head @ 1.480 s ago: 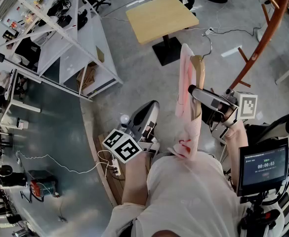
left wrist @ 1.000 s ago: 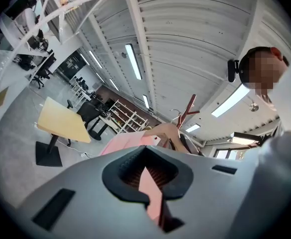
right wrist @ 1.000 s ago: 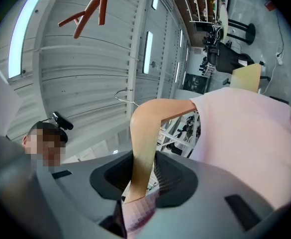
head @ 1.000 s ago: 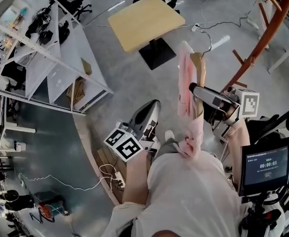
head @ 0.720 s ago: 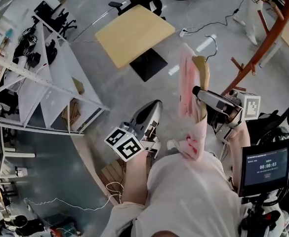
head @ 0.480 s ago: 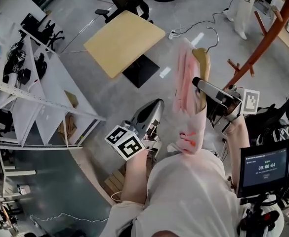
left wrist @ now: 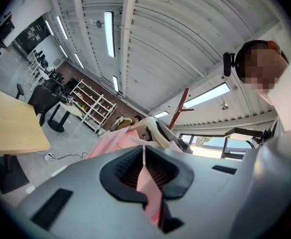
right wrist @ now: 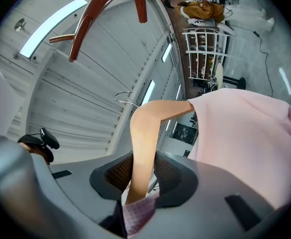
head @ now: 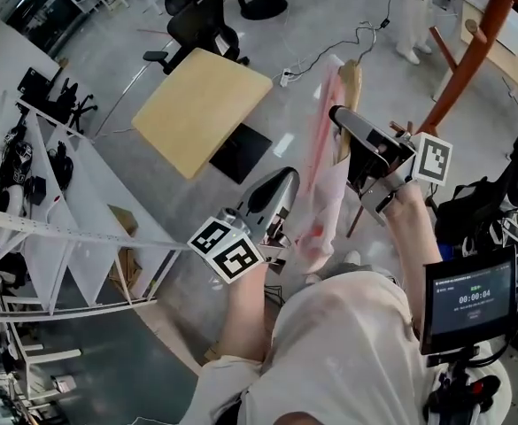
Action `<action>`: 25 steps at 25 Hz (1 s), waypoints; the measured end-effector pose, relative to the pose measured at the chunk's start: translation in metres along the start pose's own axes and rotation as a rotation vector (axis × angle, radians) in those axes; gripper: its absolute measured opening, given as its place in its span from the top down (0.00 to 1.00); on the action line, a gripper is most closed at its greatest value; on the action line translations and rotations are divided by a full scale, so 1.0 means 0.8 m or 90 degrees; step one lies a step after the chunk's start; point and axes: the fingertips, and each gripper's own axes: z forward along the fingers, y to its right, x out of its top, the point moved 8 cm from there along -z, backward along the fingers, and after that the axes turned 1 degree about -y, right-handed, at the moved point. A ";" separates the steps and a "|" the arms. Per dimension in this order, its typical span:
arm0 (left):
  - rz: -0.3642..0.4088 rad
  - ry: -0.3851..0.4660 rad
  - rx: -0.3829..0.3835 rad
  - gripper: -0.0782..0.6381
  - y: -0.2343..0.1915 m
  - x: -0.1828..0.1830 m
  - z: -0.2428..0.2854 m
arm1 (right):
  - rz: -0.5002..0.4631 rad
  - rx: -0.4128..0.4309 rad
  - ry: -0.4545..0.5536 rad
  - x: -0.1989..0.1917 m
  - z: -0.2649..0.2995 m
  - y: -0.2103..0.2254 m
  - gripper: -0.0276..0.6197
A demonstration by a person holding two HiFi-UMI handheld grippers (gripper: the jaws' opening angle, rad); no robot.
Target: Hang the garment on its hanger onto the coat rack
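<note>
A pink garment [head: 319, 171] hangs on a wooden hanger [head: 351, 85] with a wire hook [right wrist: 127, 99] on top. My right gripper [head: 340, 119] is shut on the hanger's wooden arm [right wrist: 143, 133], which runs up between its jaws. My left gripper [head: 287, 181] sits lower and to the left, shut on a fold of the pink fabric [left wrist: 146, 177]. The reddish-brown coat rack [head: 471, 50] stands to the right of the hanger; its pegs [right wrist: 103, 4] show overhead in the right gripper view. The hook is apart from the rack.
A light wooden table [head: 201, 104] and a black office chair [head: 192, 11] stand to the left. White shelving [head: 73, 228] fills the lower left. A small screen [head: 467, 295] and a black bag [head: 511, 189] are at the right. A person [head: 409, 16] stands by the rack.
The garment and hanger have been carried up and forward, closer to the coat rack. The table has slid left in the view. Both grips are unchanged.
</note>
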 end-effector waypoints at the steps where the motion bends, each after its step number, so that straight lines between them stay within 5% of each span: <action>1: 0.004 -0.003 -0.009 0.88 -0.002 0.006 0.007 | -0.008 -0.010 0.016 0.006 0.002 0.000 0.76; 12: 0.033 -0.047 -0.088 0.88 -0.007 0.039 0.092 | -0.047 -0.074 0.147 0.082 -0.014 0.001 0.77; 25: 0.021 -0.096 -0.159 0.88 0.001 0.018 0.148 | -0.067 -0.158 0.246 0.106 -0.072 0.014 0.76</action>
